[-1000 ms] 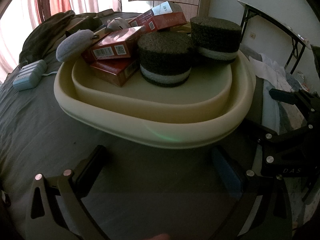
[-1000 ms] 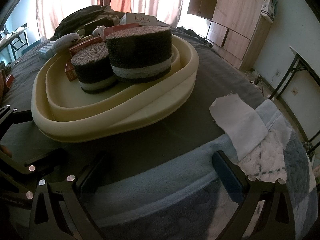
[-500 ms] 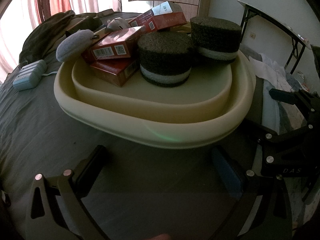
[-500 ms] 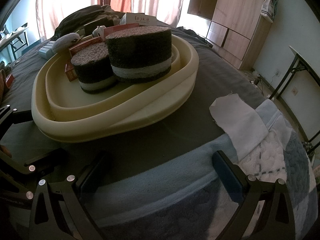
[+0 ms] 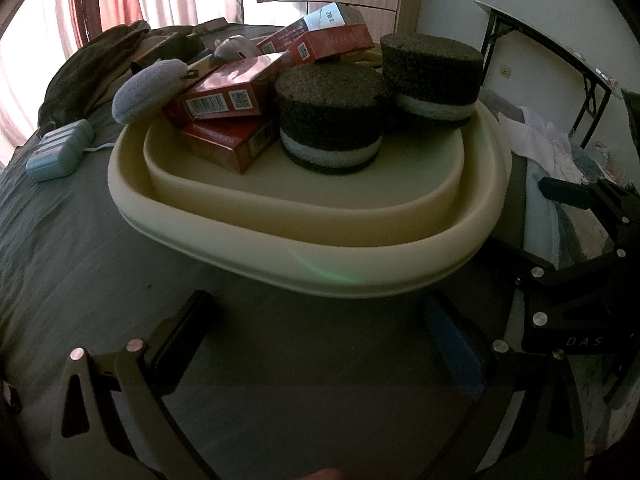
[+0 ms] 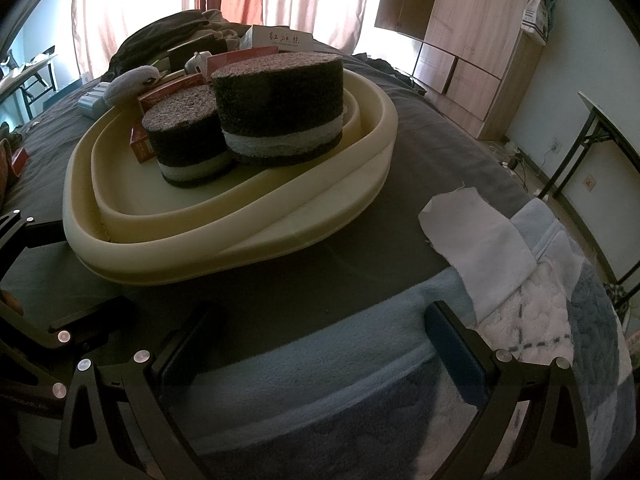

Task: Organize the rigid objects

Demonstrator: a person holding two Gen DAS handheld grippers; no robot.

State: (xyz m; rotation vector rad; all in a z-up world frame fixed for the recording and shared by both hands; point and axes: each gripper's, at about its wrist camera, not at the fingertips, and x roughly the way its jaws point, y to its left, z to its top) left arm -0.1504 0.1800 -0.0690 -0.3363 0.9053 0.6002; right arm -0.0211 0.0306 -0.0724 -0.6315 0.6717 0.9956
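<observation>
A cream foam tray (image 5: 304,256) (image 6: 304,224) lies on the grey bed. In it stand two dark round sponge blocks, a near one (image 5: 330,120) (image 6: 186,134) and a bigger one (image 5: 430,72) (image 6: 280,100), beside several red boxes (image 5: 224,94) and a grey oval case (image 5: 148,88). My left gripper (image 5: 316,320) hovers open just short of the tray's near rim, holding nothing. Lower on the bed, my right gripper (image 6: 316,328) is open over the blue blanket with nothing between its fingers. The right gripper's frame (image 5: 580,264) shows at the right of the left wrist view.
A light blue power strip (image 5: 60,148) lies left of the tray. A white cloth (image 6: 476,232) rests on the blue and white blanket (image 6: 520,320). Dark clothes (image 6: 168,40) are piled at the bed's far end. A folding table (image 6: 608,128) and a wooden wardrobe (image 6: 472,40) stand to the right.
</observation>
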